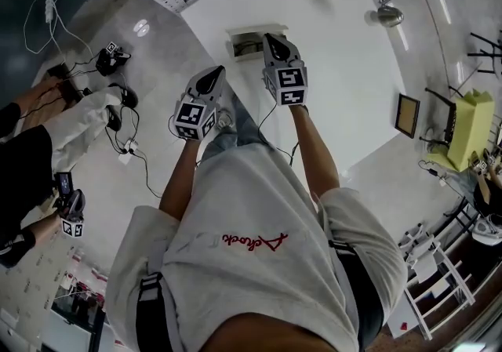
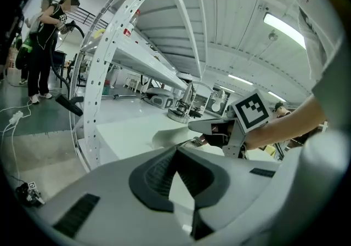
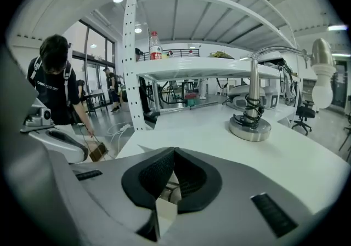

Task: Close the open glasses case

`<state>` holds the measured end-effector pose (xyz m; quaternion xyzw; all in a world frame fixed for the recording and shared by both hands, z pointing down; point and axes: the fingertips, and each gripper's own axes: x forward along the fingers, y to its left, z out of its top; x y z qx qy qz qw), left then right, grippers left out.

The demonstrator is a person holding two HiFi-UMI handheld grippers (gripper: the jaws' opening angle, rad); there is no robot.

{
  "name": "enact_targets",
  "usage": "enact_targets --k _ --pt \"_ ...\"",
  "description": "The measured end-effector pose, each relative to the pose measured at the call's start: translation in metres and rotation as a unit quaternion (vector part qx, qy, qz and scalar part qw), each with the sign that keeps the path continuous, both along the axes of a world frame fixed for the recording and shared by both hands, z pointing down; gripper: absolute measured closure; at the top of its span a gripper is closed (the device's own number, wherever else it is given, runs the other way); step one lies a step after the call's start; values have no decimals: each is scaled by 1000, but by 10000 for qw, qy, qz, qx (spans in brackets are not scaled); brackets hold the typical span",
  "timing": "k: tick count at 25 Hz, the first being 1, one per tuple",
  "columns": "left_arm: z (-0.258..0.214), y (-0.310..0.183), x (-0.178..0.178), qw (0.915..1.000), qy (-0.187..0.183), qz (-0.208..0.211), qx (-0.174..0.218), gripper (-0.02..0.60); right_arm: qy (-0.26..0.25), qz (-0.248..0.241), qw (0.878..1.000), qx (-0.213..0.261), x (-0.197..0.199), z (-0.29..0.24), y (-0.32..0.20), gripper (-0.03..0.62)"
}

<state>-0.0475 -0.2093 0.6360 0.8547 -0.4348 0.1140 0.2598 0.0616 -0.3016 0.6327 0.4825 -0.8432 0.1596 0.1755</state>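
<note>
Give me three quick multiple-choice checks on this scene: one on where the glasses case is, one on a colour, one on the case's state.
1. Where is the glasses case?
A. on the floor
B. on the table near its edge, just ahead of the right gripper
C. on a chair

2. What colour is the table top?
A. white
B. black
C. red

3. How is the case?
A. shut
B. open
C. lifted in the air

Answers:
1 B: the head view shows the case lying on the table just past the right gripper's tip.
2 A: the top is plain white in every view.
3 B: the case's dark inside shows from above.
</note>
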Motion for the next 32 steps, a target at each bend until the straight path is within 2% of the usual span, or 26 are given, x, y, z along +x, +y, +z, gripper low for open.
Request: enact_targets --k 3,6,8,11,14,16,18,21,23,24,32 --pt "0 2 0 10000 26 6 23 557 379 -246 9988 177 -2 0 0 557" --pt "3 4 -3 10000 34 -5 -7 557 1264 -731 9876 575 -7 2 1 559" --pt "3 6 -4 10000 40 -7 -13 557 2126 -1185 9654 937 -10 7 3 559" --pt "3 9 -7 10000 29 -2 -17 557 3234 -1810 9170 1472 -16 13 6 559" --pt "5 11 -11 10000 52 -34 -52 557 3843 -2228 8803 1667 -19 23 11 559" --pt "6 12 -11 9999 87 -43 -67 557 4092 -2390 8635 1725 -19 28 15 559" --pt "6 10 -9 9999 88 -26 -59 557 4160 -2437 8577 1783 -21 27 15 559" --pt "5 9 -7 9999 105 -15 -35 557 4067 -2479 8613 1769 -24 25 14 557" --pt "4 10 -5 9999 117 -14 -37 557 3998 -2538 8644 1689 -25 27 13 425" --pt "5 11 -5 9999 119 -17 -53 557 3998 -2556 8641 1681 -25 27 13 407" --pt "11 16 -5 9998 149 -61 -126 557 4253 -2627 8483 1748 -24 27 -5 407"
